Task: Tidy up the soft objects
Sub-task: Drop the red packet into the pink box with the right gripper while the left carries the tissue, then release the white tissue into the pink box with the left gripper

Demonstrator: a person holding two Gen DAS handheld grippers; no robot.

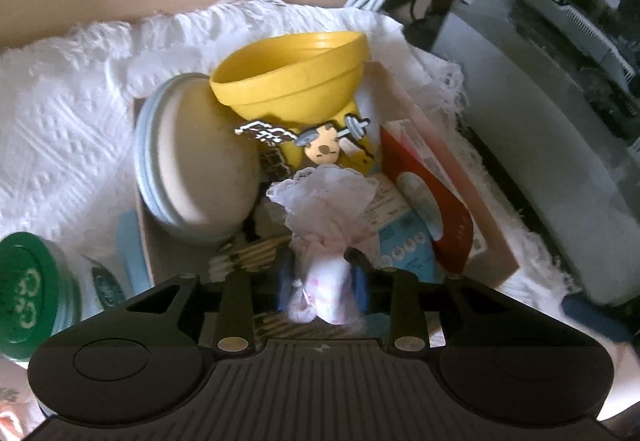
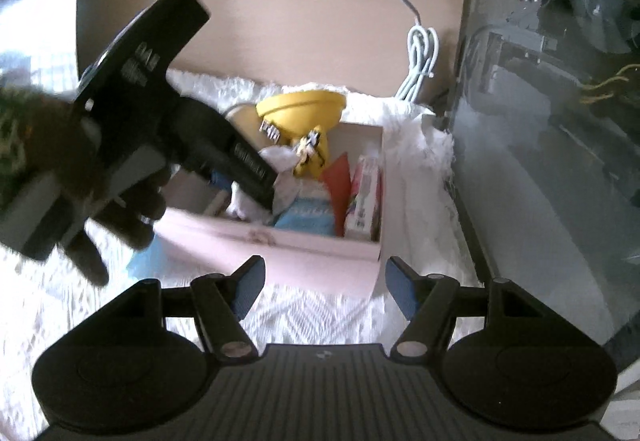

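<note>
I've got the pink box (image 2: pixel 280 241) sitting on the white lacy cloth (image 1: pixel 60 129), w/ a glass-sided computer case (image 2: pixel 540 121) just beside it on one side. Biggest risk I see: the box is already crammed — yellow bowl (image 1: pixel 296 77) tilted on top of a round tan case (image 1: pixel 200 161), red packet (image 1: pixel 432 193) and blue packet (image 1: pixel 404 241) wedged along the far side — so the soft thing has little clear floor to land on and may perch on the clutter, then roll or slide out. The left gripper (image 1: pixel 322 281) points down into the box w/ its blue pads either side of a small white-and-pink lace-trimmed pouch (image 1: pixel 324 225); the jaws are partway apart and look like they only lightly touch it, so I judge the hold weak, maybe already letting go — can't tell for sure whether it's pinched or just resting between them. If it drops from here it could knock the cartoon charm (image 1: pixel 320 145) or the wooden sticks (image 1: pixel 260 253) under it. The right gripper (image 2: pixel 322 291) hangs wide apart w/ nothing in it, near the box's front wall; a careless push could shove the box. Hard to see: box bottom is hidden under stuff, a green-lidded jar (image 1: pixel 28 289) is cut off at the edge, the person's hand (image 2: pixel 120 209) is dark and blurred, and the packet print is unreadable.
</note>
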